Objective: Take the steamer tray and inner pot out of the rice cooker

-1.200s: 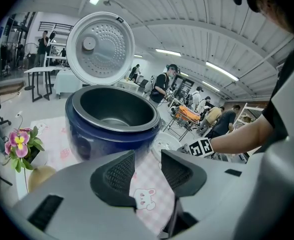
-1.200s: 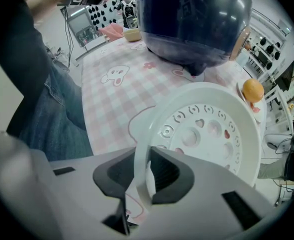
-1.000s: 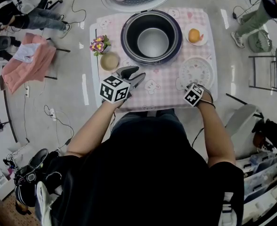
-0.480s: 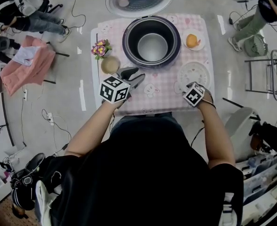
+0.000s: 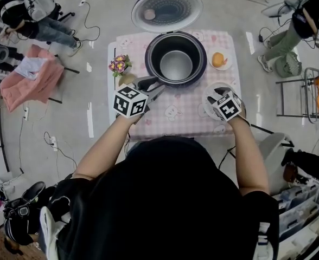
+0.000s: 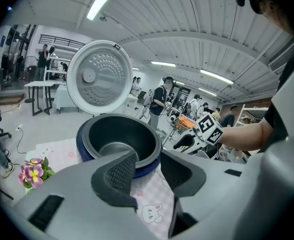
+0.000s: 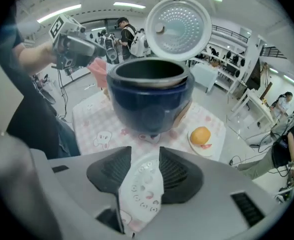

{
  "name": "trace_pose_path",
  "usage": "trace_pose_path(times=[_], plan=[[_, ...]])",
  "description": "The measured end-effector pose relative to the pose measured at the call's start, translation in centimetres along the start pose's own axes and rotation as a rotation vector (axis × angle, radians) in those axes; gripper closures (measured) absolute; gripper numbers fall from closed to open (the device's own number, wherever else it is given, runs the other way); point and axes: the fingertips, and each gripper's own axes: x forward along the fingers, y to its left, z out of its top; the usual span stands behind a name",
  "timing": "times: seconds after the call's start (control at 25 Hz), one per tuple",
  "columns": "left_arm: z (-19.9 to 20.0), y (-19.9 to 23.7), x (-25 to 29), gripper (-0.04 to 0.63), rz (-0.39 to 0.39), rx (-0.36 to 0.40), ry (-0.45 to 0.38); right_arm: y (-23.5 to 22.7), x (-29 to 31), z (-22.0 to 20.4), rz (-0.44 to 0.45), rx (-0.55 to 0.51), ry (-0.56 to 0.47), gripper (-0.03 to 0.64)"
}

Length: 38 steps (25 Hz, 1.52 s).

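**A:** What lies ahead of the two grippers?

**B:** The table point(image 5: 176, 118) in its pink checked cloth. The rice cooker point(image 7: 149, 104) stands on it beyond both sets of jaws, with its lid point(image 5: 166, 8) thrown up behind.

**A:** And the inner pot?

**B:** The inner pot point(image 5: 176, 65) sits inside the cooker, ahead of the left gripper point(image 6: 148, 166). That gripper's jaws stand apart with nothing between them.

**A:** The right gripper?

**B:** The right gripper point(image 7: 145, 159) has just been opening its jaws. They are spread and touch nothing. The steamer tray point(image 7: 143, 186) lies flat on the cloth beneath them and shows through the gap.

**A:** Anything smaller?

**B:** An orange point(image 7: 200, 135) on a small plate point(image 7: 213, 145), ahead and to that gripper's right.
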Motion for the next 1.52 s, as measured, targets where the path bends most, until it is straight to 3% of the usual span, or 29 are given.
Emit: trace_pose_path(times=[0.36, 0.76, 1.08, 1.52], plan=[[3.2, 1.6, -2.7, 0.42, 0.045, 0.016, -0.068, -3.0, -5.3, 7.5, -0.093, 0.072, -0.226, 0.434], [5.3, 3.8, -4.3, 0.42, 0.091, 0.01, -0.124, -6.0, -9.3, 13.0, -0.189, 0.14, -0.41, 0.406], [6.1, 5.9, -5.0, 0.42, 0.124, -0.012, -0.134, -6.9, -10.0, 14.7, -0.193, 0.165, -0.444, 0.393], [4.3, 7.8, -2.6, 0.42, 0.136, -0.053, -0.075, -6.5, -5.9, 15.1, -0.105, 0.23, -0.408, 0.395]])
